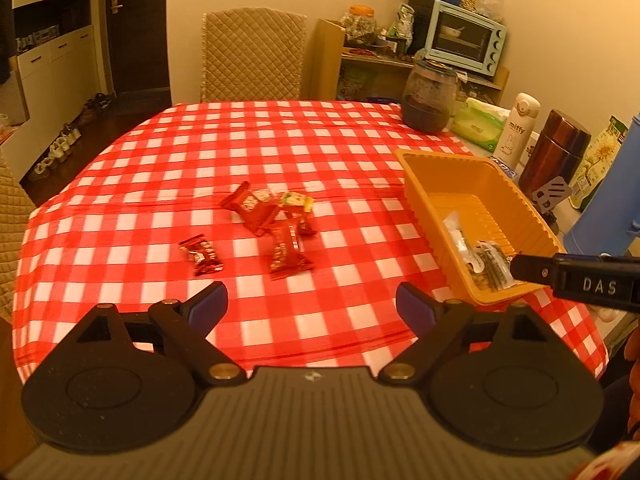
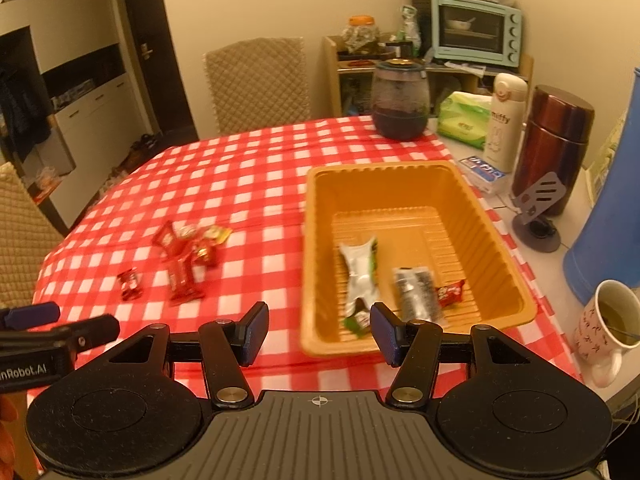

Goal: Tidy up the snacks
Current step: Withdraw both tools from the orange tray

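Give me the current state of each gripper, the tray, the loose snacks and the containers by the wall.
left gripper: open, empty.
right gripper: open, empty.
orange tray: upright, three packets inside.
red snack packets: loose on the checked cloth, outside the tray.
glass jar: lid on.
brown flask: upright, closed.
mug: upright, liquid inside.

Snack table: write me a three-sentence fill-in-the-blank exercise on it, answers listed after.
1. The orange tray stands on a tablecloth checked white and ____.
2. The silver packet lies inside the ____.
3. Nothing sits between the pads of the left gripper, whose jaws stand ____.

Missing words: red; tray; open
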Demonstrator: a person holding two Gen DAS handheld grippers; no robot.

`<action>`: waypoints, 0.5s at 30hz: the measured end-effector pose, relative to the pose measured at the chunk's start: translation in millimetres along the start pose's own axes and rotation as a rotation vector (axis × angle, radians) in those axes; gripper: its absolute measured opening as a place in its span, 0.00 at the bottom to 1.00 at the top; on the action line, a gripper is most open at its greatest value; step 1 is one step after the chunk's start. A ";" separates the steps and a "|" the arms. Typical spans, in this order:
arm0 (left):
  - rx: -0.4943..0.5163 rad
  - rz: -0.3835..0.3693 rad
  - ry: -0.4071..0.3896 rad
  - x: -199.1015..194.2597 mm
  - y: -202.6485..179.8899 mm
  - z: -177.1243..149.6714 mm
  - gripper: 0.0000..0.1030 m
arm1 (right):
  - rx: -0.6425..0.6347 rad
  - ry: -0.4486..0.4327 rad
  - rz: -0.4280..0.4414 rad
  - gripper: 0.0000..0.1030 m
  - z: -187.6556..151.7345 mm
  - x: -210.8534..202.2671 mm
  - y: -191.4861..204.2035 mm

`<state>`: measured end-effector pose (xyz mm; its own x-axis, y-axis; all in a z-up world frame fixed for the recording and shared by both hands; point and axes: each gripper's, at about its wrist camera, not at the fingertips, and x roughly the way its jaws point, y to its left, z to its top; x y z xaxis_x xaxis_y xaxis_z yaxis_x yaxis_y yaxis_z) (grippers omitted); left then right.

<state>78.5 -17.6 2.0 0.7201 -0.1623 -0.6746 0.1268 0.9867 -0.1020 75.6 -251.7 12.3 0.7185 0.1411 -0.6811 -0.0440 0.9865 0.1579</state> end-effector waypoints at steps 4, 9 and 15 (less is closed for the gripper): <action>-0.009 0.019 -0.005 -6.8 12.1 -1.4 0.87 | -0.017 0.001 0.015 0.55 -3.9 -1.2 13.6; -0.030 0.037 -0.005 -11.9 28.4 -3.5 0.88 | -0.038 0.006 0.032 0.55 -5.1 1.4 28.8; -0.039 0.058 -0.010 -13.9 39.4 -5.7 0.88 | -0.058 0.017 0.047 0.55 -6.1 8.4 41.7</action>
<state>69.6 23.6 3.1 0.7320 -0.1051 -0.6732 0.0585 0.9941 -0.0916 75.6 -208.9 8.7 0.7026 0.1883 -0.6863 -0.1179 0.9818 0.1487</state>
